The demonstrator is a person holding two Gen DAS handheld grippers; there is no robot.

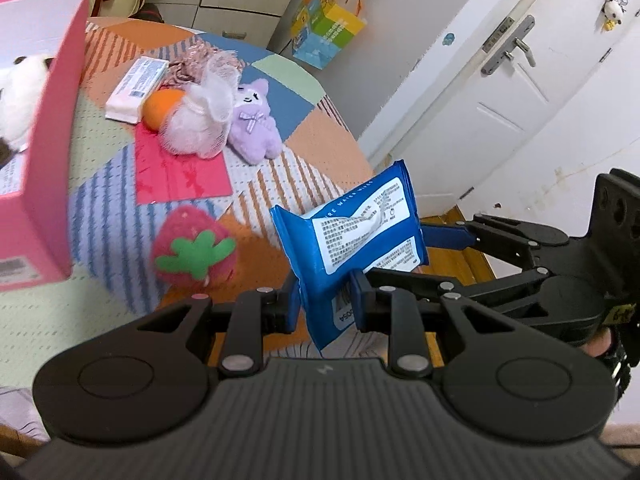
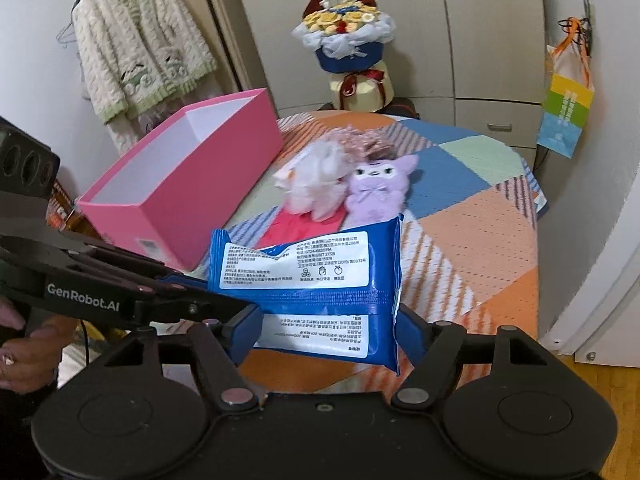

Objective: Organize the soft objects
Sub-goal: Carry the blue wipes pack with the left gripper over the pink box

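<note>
A blue wet-wipes pack (image 1: 352, 236) (image 2: 304, 264) hangs above the near edge of the round table. My left gripper (image 1: 324, 306) (image 2: 216, 292) is shut on one of its ends. My right gripper (image 2: 328, 336) (image 1: 416, 256) comes in from the other side. Its blue pads (image 2: 244, 336) stand spread on either flank of the pack without squeezing it. A strawberry plush (image 1: 192, 248), a purple plush (image 1: 252, 120) (image 2: 376, 188), a white mesh bundle (image 1: 200, 120) (image 2: 316, 184) and an orange plush (image 1: 160, 110) lie on the table. The open pink box (image 1: 52, 152) (image 2: 192, 184) stands to the left.
A patchwork cloth (image 2: 480, 240) covers the table. A white tissue pack (image 1: 136, 88) and a flat red packet (image 1: 180, 168) lie near the toys. A white fluffy toy (image 1: 20, 92) sits in the box. A door (image 1: 500, 100), cabinets and a bouquet (image 2: 344, 40) surround the table.
</note>
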